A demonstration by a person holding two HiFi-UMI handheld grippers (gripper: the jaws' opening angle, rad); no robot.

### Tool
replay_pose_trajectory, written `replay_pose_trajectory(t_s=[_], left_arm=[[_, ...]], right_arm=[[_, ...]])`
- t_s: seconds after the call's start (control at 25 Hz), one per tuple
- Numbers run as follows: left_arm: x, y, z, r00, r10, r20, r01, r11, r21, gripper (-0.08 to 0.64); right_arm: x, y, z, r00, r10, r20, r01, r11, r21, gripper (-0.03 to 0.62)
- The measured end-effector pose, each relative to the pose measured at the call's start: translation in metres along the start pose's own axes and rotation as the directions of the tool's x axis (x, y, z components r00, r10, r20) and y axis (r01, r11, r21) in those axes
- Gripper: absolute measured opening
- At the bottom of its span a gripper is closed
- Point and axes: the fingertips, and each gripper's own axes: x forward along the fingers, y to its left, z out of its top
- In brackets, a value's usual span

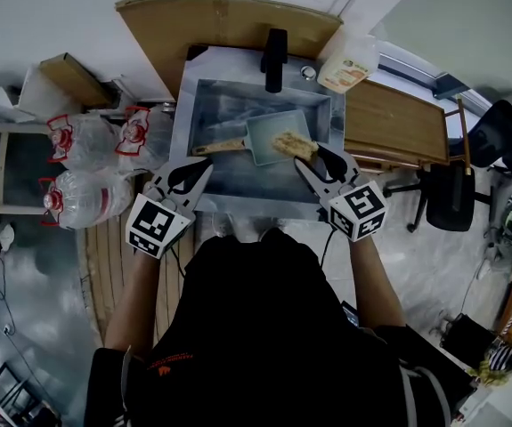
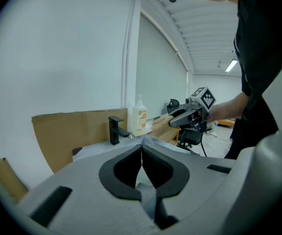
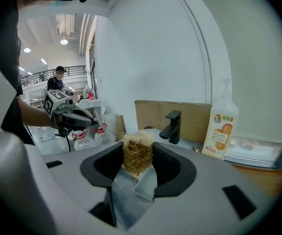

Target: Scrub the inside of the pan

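A square grey pan (image 1: 273, 137) with a wooden handle (image 1: 221, 147) lies in the steel sink (image 1: 200, 114). My right gripper (image 1: 309, 156) is shut on a tan fibrous scrubber (image 1: 293, 143), which rests at the pan's right inner side. In the right gripper view the scrubber (image 3: 137, 153) fills the gap between the jaws of the right gripper (image 3: 138, 161), with a corner of the pan (image 3: 141, 184) just below. My left gripper (image 1: 203, 165) hovers near the handle's end, its jaws closed with nothing between them. The left gripper (image 2: 141, 151) looks over the sink.
A black faucet (image 1: 275, 58) and a soap bottle (image 1: 348, 62) stand behind the sink, backed by cardboard (image 1: 229, 23). Water bottles (image 1: 86, 198) lie on the left. A wooden table (image 1: 399, 119) and an office chair (image 1: 454, 189) are on the right.
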Motion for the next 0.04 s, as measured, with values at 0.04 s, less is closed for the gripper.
replay_pose_trajectory(t_s=[0.04], left_arm=[[-0.0005,0.0002,0.0002,1.0,0.0,0.001,0.0,1.0,0.001,0.02]], right_arm=[[-0.0004,0.0003,0.0011,1.0,-0.001,0.002,0.001,1.0,-0.002,0.187]])
